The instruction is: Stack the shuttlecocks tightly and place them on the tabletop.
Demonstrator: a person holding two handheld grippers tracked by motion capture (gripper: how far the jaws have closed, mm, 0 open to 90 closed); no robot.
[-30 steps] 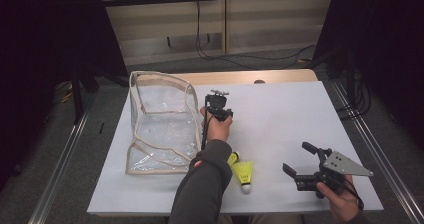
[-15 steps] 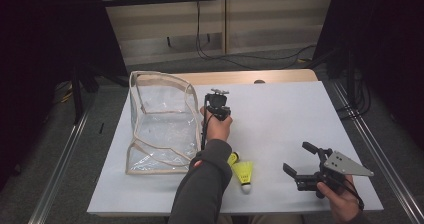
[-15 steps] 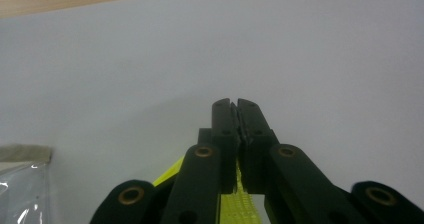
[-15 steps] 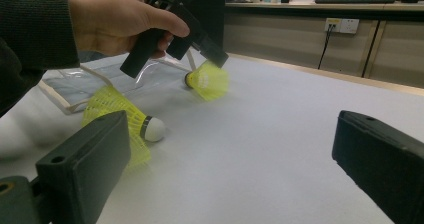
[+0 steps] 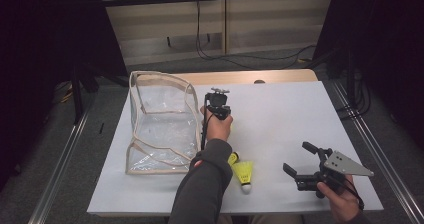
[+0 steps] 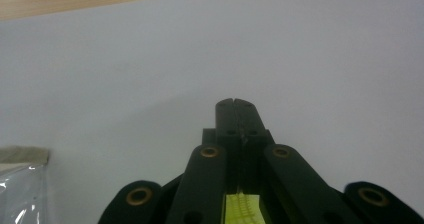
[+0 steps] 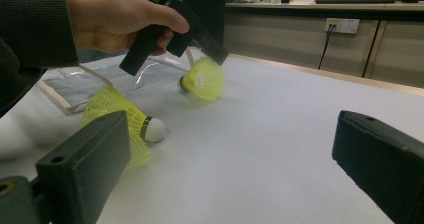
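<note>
The left gripper (image 7: 200, 39) hangs above the surface (image 5: 300, 114), its jaws clamped on a yellow shuttlecock (image 7: 202, 79) whose axis lies roughly level, cork toward the clear bag (image 5: 160, 124). A second shuttlecock (image 5: 243, 173) lies on its side. The right gripper (image 5: 300, 159) rests with jaws wide apart.
</note>
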